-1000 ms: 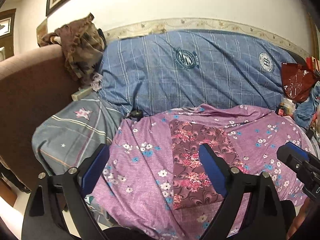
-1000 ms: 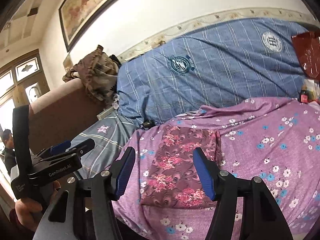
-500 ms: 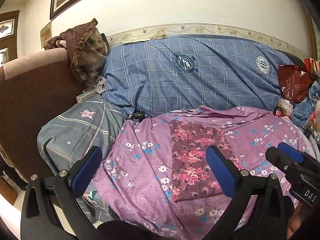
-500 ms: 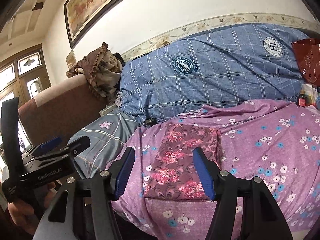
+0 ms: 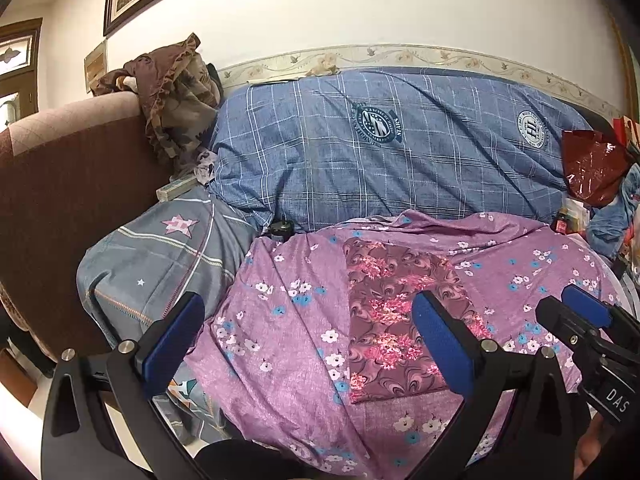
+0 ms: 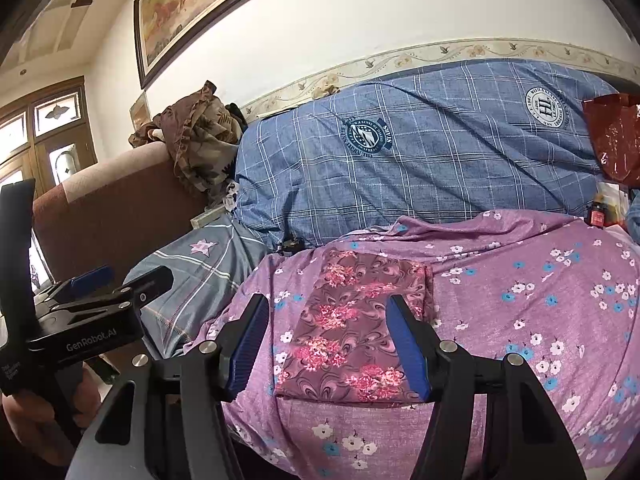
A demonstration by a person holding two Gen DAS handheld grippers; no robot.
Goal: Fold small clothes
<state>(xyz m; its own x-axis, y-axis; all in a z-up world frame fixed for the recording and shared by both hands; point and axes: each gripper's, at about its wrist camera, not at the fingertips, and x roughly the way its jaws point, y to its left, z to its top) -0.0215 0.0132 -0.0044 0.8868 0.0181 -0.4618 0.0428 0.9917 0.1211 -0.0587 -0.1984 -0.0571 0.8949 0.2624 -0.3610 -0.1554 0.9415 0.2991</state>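
Note:
A small maroon floral cloth (image 5: 394, 312) lies folded into a flat rectangle on the purple flowered bedsheet (image 5: 288, 320); it also shows in the right wrist view (image 6: 356, 328). My left gripper (image 5: 308, 344) is open and empty, held back above the sheet's near edge, left of the cloth. My right gripper (image 6: 330, 346) is open and empty, hovering short of the cloth's near edge. The right gripper (image 5: 588, 324) shows at the right of the left wrist view, and the left gripper (image 6: 116, 286) at the left of the right wrist view.
A blue checked quilt (image 5: 392, 144) lies along the wall behind the sheet. A grey star pillow (image 5: 160, 256) sits at the left by the brown headboard (image 5: 60, 184), with brown cloth (image 5: 176, 92) draped on it. A red bag (image 5: 592, 168) and clutter sit at the far right.
Both grippers have drawn back and up from the folded cloth, so more of the room shows. The left jaws have opened wider. The cloth has not moved.

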